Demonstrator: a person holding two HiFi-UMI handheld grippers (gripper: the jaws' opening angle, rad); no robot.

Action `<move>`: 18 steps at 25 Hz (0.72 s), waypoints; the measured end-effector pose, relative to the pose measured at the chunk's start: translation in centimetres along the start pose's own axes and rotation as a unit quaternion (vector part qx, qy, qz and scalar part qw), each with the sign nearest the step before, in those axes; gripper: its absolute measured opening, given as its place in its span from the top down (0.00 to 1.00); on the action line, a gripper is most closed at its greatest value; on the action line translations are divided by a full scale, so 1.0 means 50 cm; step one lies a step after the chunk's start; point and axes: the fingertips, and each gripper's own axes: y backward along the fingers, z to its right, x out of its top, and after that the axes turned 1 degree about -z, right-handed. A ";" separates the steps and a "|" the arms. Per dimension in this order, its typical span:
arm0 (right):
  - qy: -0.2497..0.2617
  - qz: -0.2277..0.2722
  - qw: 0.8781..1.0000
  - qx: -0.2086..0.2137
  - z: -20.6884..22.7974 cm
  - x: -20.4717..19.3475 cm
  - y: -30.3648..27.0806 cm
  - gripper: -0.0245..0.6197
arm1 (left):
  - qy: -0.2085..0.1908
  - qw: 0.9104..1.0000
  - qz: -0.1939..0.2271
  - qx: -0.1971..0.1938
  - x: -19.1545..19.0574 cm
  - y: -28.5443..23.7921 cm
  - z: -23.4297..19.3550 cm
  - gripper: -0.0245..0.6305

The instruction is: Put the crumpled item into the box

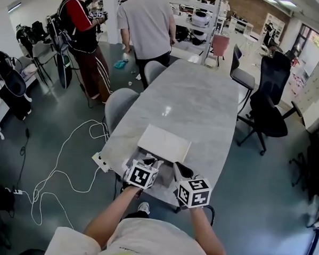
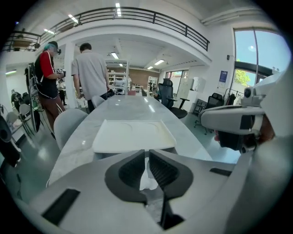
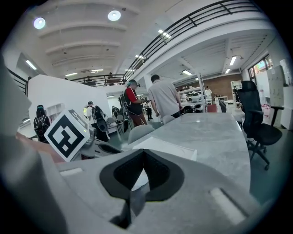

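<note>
The long grey surface (image 1: 203, 100) ran away from us, open along its far stretch, with grey chairs (image 1: 121, 103) lining its left edge and the white box (image 1: 164, 143) lying flat near our end. The crumpled item (image 2: 147, 178), a white wrinkled wad, sat between the left tongs (image 2: 147, 153), which seemed pinched on it, just short of the box's near edge. The right tongs (image 3: 143, 153) were pressed together, holding nothing, close alongside.

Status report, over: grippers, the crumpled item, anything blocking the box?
Left gripper shut on crumpled item, box lying just ahead. Right gripper shut, empty. Nothing seen in the way.
</note>
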 end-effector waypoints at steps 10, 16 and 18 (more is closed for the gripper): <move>0.021 0.017 0.999 0.031 -0.053 0.015 0.023 0.95 | 0.036 0.991 0.126 0.032 0.047 0.129 -0.002 0.93; 0.031 0.041 0.998 0.035 -0.067 0.027 0.052 0.95 | 0.041 0.984 0.167 0.056 0.046 0.182 0.003 0.93; 0.032 0.044 0.998 0.036 -0.065 0.027 0.059 0.95 | 0.041 0.982 0.172 0.060 0.045 0.190 0.009 0.93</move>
